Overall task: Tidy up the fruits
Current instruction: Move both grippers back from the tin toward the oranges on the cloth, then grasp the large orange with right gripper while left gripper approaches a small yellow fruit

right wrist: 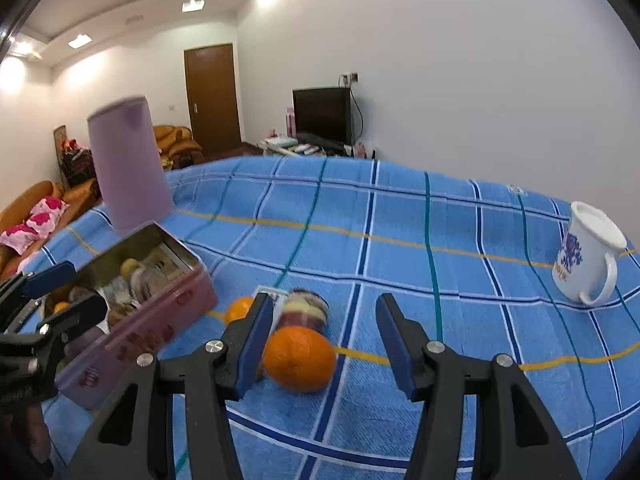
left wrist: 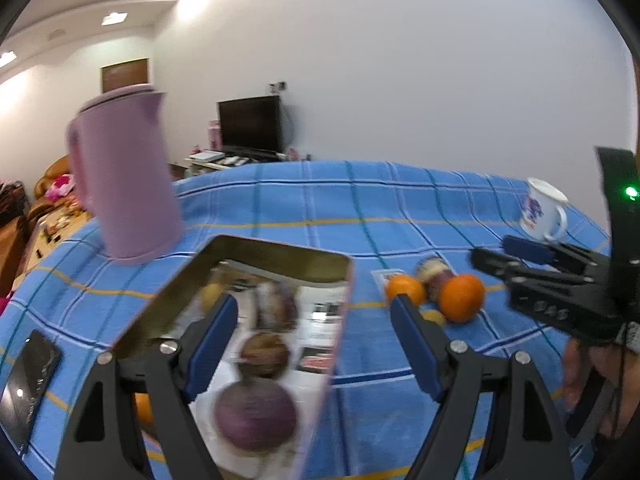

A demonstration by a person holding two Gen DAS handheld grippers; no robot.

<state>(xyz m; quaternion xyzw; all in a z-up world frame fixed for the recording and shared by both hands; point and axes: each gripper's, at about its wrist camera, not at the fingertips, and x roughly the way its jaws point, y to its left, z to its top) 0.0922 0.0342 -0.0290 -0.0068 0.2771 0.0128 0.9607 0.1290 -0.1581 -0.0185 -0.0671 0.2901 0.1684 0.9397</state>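
Several blurred fruits (left wrist: pixel 256 420) inside tin (left wrist: pixel 280 256)

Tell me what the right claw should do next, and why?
Probably ease the right claw forward and down so its open fingers straddle the big orange, then close. That orange lies loose on the blue cloth just ahead of the claw, outside the tin box, which already holds other fruit. The left claw is open over the box, holding nothing.
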